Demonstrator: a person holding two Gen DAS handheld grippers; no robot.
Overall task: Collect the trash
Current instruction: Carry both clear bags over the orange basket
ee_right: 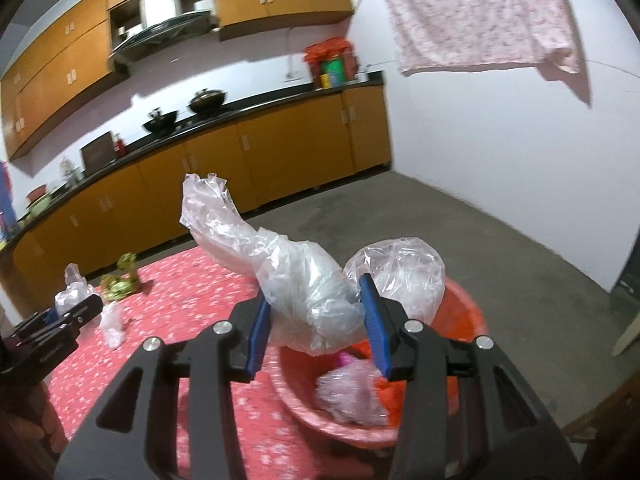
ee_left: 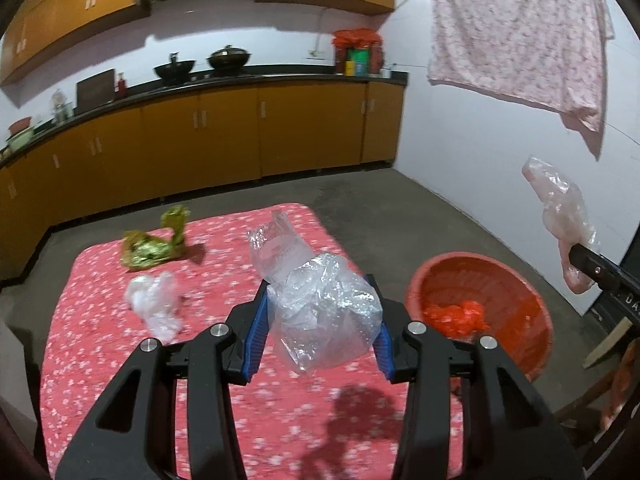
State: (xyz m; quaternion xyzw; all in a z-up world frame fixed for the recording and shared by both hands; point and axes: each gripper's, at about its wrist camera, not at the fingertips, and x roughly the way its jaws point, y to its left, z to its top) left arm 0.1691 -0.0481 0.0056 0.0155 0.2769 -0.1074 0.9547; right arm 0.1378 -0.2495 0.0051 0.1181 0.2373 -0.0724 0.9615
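My left gripper [ee_left: 320, 308] is shut on a clear crumpled plastic bag [ee_left: 324, 312] and holds it above the red flowered tablecloth [ee_left: 280, 420]. My right gripper [ee_right: 316, 312] is shut on another clear plastic bag [ee_right: 288, 264], held above the orange basin [ee_right: 464, 320]. The basin [ee_left: 516, 280] stands at the table's right edge and holds orange and pinkish plastic trash [ee_right: 352, 396]. In the left wrist view the right gripper [ee_left: 596, 272] shows at the far right with its bag [ee_left: 560, 208]. A white plastic wad [ee_left: 154, 304] and a green-gold wrapper [ee_left: 154, 244] lie on the table.
Orange kitchen cabinets [ee_left: 224, 136] with a black counter and two woks [ee_left: 228, 58] run along the back. A pink cloth [ee_left: 520, 32] hangs at the upper right. Grey concrete floor [ee_left: 400, 208] surrounds the table. A wooden chair part [ee_left: 612, 392] is at the right.
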